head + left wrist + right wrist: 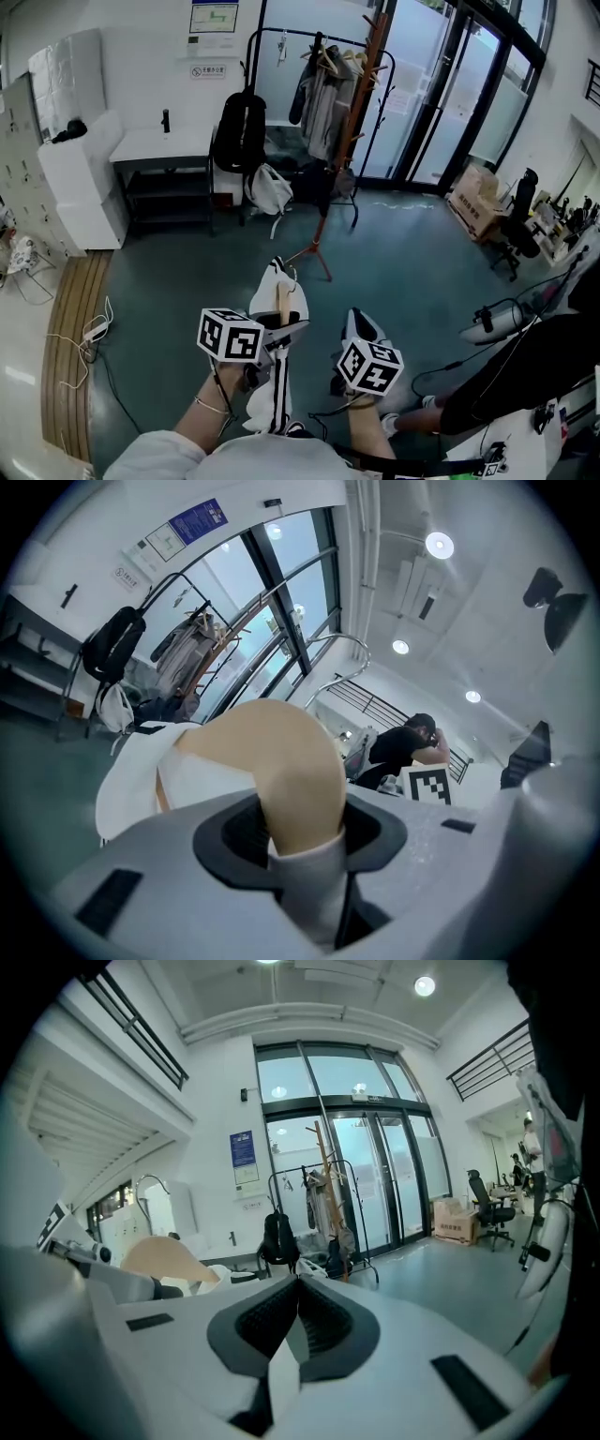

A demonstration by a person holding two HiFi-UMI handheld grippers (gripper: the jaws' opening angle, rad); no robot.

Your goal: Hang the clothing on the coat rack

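Note:
A white garment with black stripes (pixel 274 375) hangs on a tan wooden hanger (pixel 282 298) low in the head view. My left gripper (pixel 279 334) is shut on the hanger's wood; in the left gripper view the hanger (pixel 292 761) rises from between the jaws, white cloth (pixel 141 771) draped to its left. To the right, my right gripper (pixel 356 336) is shut on a fold of the white garment (pixel 281 1372). The wooden coat rack (pixel 354 122) stands a few steps ahead on splayed legs, in front of the glass doors; it also shows far off in the right gripper view as the coat rack (pixel 326 1194).
A black metal clothes rail (pixel 281 33) behind the rack holds a black backpack (pixel 241 131) and grey coats (pixel 323 98). A white bag (pixel 270 187) lies under it. White table (pixel 159 145) at left, floor cables (pixel 94 330), cardboard box (pixel 478 199), office chair (pixel 517 230), a person in black (pixel 525 375) at right.

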